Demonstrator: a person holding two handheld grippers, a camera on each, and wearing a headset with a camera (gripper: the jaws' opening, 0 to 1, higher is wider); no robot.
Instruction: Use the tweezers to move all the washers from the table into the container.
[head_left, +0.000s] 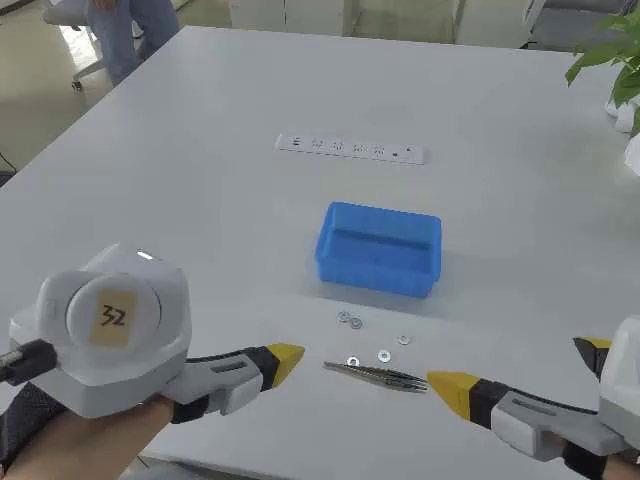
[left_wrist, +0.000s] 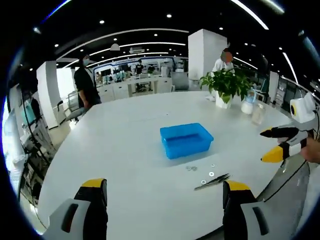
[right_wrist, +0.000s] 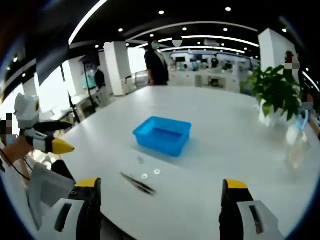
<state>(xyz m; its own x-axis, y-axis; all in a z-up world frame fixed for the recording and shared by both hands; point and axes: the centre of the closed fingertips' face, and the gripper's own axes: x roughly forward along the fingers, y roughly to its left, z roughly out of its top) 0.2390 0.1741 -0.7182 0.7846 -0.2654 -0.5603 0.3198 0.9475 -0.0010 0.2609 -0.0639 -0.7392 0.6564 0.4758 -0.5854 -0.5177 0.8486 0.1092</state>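
Jaws wide apart, empty, on left gripper and right gripper; both level, flanking tweezers.

Container: on table. Washers: scattered just before container, on the person's side. Tweezers: flat, just before the washers. Power strip: behind container, well apart.

Overhead, small round white ceiling lights are shining evenly, leaving only faint, soft shadows on the wide white matte table. Both gripper views are curving strongly toward their edges.
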